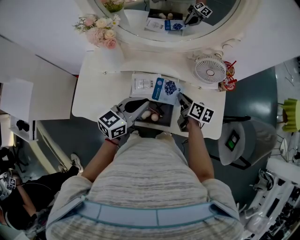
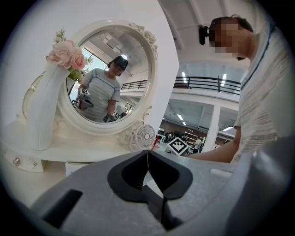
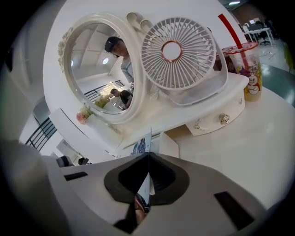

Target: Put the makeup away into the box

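Head view: the right gripper (image 1: pixel 180 97) is pinching the near corner of a blue packet (image 1: pixel 165 89), which is lying slanted, its length running away from the jaws toward the mirror (image 1: pixel 164 11). Just below those jaws a dark box (image 1: pixel 164 122) is sitting on the white tabletop (image 1: pixel 93 93), holding two egg-shaped sponges (image 1: pixel 150 115). The left gripper (image 1: pixel 142 106) is hovering over the box's far-left corner. Grey floor (image 1: pixel 255 93) is showing around the vanity.

Left gripper view: its jaws are meeting in a thin seam with nothing between them. Beyond them a vase of pink flowers (image 2: pixel 67 54) is standing on the left.

Right gripper view: the jaws are closing flat on the packet, seen edge-on, its thin edge rising upright out of the tips. Past the tips a small white fan (image 3: pixel 177 53) is facing the camera, a drink cup (image 3: pixel 244 69) standing to its right.
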### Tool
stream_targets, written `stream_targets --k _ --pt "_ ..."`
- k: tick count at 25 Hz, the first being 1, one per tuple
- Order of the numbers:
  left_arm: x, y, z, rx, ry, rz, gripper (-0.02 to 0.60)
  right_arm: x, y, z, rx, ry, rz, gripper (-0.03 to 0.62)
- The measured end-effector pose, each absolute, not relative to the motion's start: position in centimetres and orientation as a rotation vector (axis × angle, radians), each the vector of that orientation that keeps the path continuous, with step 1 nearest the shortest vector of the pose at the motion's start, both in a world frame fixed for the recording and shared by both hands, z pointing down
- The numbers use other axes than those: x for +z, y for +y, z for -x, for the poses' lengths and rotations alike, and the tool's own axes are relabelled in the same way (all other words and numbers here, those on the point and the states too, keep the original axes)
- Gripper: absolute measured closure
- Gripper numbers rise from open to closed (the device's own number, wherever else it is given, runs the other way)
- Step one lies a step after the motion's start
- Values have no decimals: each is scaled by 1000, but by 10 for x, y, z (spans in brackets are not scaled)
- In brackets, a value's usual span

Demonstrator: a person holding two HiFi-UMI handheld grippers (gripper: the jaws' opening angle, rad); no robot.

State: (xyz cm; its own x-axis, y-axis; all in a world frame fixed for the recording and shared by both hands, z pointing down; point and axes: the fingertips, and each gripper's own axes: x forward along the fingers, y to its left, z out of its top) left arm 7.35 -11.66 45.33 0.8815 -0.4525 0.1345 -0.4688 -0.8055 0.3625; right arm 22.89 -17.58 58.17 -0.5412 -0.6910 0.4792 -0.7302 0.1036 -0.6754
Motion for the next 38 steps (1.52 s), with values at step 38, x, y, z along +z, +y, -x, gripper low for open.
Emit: stream_targets --k 38 --pt "458 -119 -53 18 -740 -2636 567 544 -108 -151 2123 -2461 -972 585"
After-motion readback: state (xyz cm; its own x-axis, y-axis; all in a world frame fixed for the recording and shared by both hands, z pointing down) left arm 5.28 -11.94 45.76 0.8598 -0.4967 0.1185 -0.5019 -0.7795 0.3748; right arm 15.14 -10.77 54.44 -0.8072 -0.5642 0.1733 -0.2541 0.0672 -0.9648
